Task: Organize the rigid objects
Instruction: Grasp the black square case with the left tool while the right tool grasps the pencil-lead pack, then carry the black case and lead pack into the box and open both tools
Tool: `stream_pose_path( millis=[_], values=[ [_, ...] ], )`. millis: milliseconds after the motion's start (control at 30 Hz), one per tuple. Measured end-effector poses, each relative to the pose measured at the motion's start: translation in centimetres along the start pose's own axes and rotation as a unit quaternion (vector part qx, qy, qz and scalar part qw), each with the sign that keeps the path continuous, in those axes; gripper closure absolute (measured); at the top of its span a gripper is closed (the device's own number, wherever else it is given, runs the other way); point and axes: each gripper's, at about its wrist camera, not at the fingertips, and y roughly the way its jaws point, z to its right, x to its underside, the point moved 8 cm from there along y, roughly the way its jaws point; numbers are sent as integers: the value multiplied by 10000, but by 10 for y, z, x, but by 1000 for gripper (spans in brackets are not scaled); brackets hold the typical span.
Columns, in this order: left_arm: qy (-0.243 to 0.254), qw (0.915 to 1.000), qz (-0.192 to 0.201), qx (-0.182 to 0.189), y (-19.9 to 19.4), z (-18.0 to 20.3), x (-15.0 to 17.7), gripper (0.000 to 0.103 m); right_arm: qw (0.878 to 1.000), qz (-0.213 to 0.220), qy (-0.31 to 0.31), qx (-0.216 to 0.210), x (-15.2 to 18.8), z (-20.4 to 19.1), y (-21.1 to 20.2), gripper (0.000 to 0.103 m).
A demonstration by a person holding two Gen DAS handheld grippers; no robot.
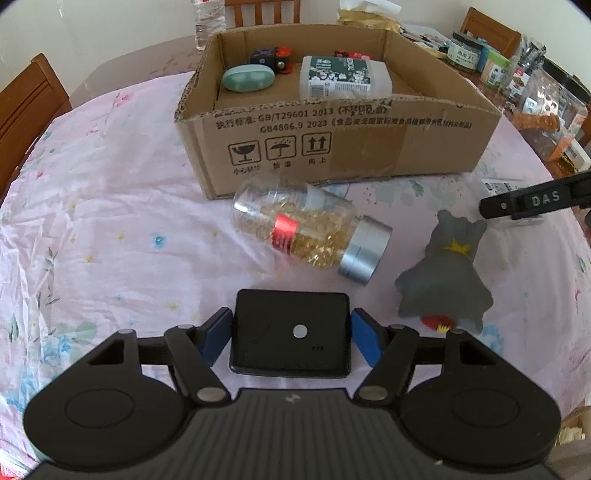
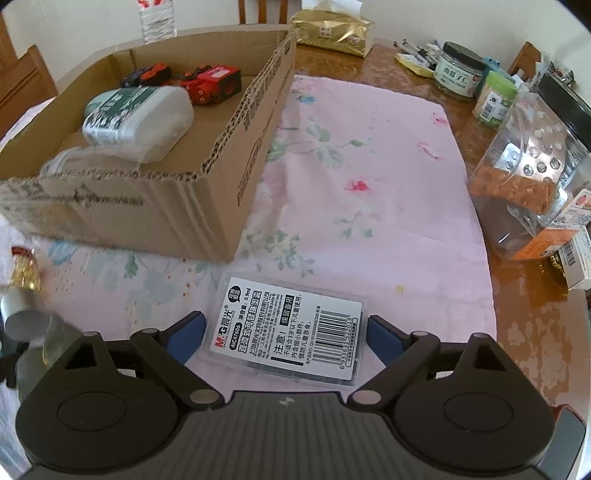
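Observation:
My left gripper (image 1: 291,325) is shut on a flat black box (image 1: 290,328); both blue pads (image 1: 216,334) sit against its sides on the pink cloth. Just beyond lie a clear capsule bottle (image 1: 306,232) with a silver cap and a grey toy figure (image 1: 447,273). My right gripper (image 2: 286,336) is open around a clear plastic case (image 2: 291,332) with a white barcode label; the pads (image 2: 188,332) stand close beside it, and the left one shows a gap. The cardboard box (image 1: 332,147) (image 2: 166,206) holds a white tub (image 1: 343,75), a teal case (image 1: 248,78) and red toys (image 2: 214,83).
A floral pink cloth (image 2: 369,177) covers the round table. Jars, a clear container (image 2: 528,184) and packets crowd the right side, with a gold tissue pack (image 2: 332,31) behind. Wooden chairs and a water bottle (image 1: 208,18) stand at the far edge. The right gripper's finger (image 1: 535,201) shows at the right.

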Motion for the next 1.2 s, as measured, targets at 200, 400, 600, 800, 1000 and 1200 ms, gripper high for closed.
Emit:
stream_pose_path(
  millis=[200, 400, 600, 800, 1000, 1200],
  values=[
    [-16, 10000, -59, -19, -1, -3, 2, 31, 10000, -58, -58, -27, 5, 3, -2, 6],
    [-88, 9999, -82, -42, 0, -2, 3, 26, 10000, -18, -24, -1, 2, 1, 0, 5],
    [38, 9999, -92, 51, 1, -1, 1, 33, 9999, -46, -102, -30, 1, 1, -2, 9],
    [120, 9998, -169, 68, -5, -6, 0, 34, 9994, -31, -350, -59, 0, -3, -10, 9],
    [190, 9995, -221, 85, -25, -17, -10, 34, 9977, 67, -662, -131, -8, -1, -31, 9],
    [414, 9991, 72, 42, -57, -24, -35, 33, 9945, 299, -943, -330, -28, -2, -64, 9]
  ],
)
